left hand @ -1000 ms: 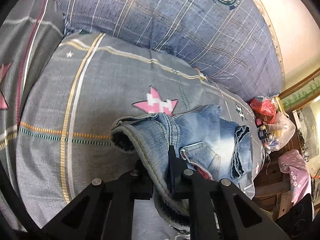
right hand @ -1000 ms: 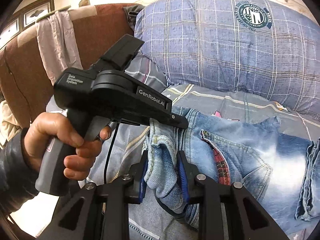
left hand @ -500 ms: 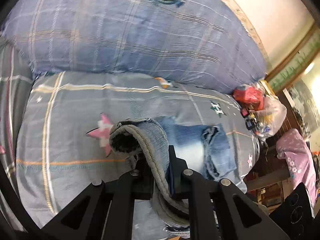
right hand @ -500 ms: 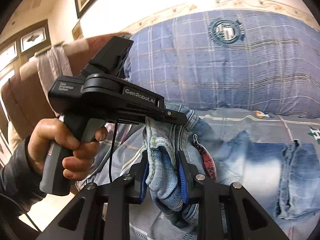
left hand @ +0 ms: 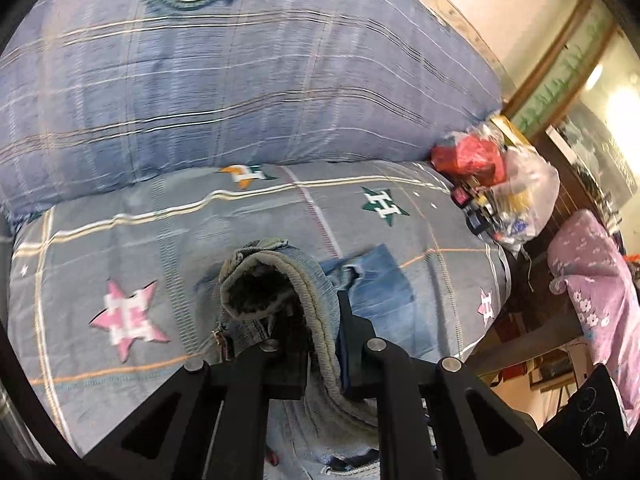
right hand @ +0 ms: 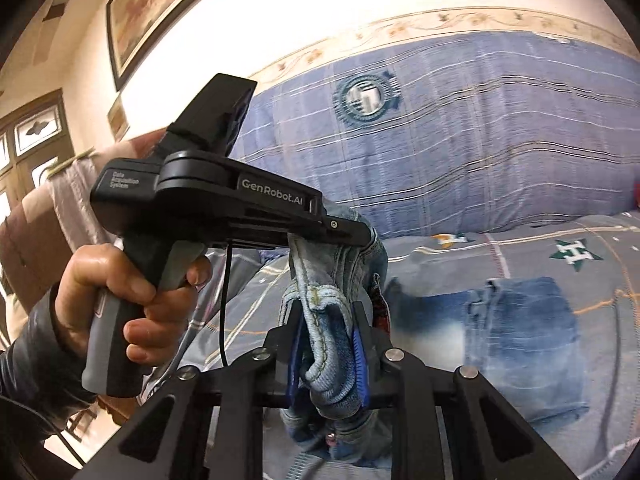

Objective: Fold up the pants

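Pants (right hand: 520, 340): soft, heavy denim, droops toward 3 o'clock over bed (left hand: 120, 232); thick waistband grips best. Left tool (left hand: 324, 344) pinches it; right tool (right hand: 328, 356), jaws just closing, pinches it too.

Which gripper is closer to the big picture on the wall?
Left. In the right wrist view, the left gripper sits beside the framed picture; the right gripper is lower, further right.

Two wrist fisheyes, close over a bed.
Left looking steeply down past its fingers (left hand: 352, 344) onto the star-print bedspread (left hand: 280, 216); right facing flatter, toward the left gripper (right hand: 352, 236). Shared: jeans (right hand: 520, 328), blue plaid pillow (left hand: 240, 80), bedspread.
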Motion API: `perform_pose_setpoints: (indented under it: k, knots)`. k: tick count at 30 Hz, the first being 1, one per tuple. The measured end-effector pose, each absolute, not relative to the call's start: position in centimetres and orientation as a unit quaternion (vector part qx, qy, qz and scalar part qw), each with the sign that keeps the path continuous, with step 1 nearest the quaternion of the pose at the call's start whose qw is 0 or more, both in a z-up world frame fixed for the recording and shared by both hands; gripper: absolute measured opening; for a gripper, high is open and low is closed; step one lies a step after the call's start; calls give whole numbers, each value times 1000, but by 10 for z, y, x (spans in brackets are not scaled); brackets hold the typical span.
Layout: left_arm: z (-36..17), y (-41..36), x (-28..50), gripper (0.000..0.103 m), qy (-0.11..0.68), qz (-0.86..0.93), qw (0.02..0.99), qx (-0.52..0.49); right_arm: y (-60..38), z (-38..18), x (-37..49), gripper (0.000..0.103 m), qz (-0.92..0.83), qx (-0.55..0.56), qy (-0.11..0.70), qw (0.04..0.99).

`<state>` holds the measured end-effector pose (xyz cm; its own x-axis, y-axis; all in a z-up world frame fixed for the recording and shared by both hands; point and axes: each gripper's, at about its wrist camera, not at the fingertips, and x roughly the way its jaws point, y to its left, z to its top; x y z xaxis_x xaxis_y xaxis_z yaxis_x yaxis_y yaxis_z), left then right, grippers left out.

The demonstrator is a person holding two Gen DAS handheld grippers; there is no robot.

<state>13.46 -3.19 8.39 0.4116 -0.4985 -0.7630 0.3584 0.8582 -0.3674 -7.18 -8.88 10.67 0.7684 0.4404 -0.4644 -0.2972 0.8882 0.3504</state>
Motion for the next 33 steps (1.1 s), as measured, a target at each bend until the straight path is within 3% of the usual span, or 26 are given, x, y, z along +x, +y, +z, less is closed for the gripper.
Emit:
perform_pose_setpoints:
  k: [14,25,28,30,31,33]
  knots:
    - [52,-175,158,12,517,-273,811,19,-201,85,-75,22,111,199,308,924]
    - [7,-229,175,14,533,-246,805,88,-256,47,-56,22,75,239,366,896]
    - [-3,-238,178,20,538,-243,802,94,-263,36,-52,22,66,250,376,890]
    - [-9,-243,181,28,542,-248,798,88,-269,28,-49,22,57,257,382,886]
    - [-11,-245,181,37,544,-254,795,83,-271,22,-48,23,49,263,386,883]
    - [-11,-246,182,41,548,-282,786,57,-277,12,-48,25,26,273,397,876]
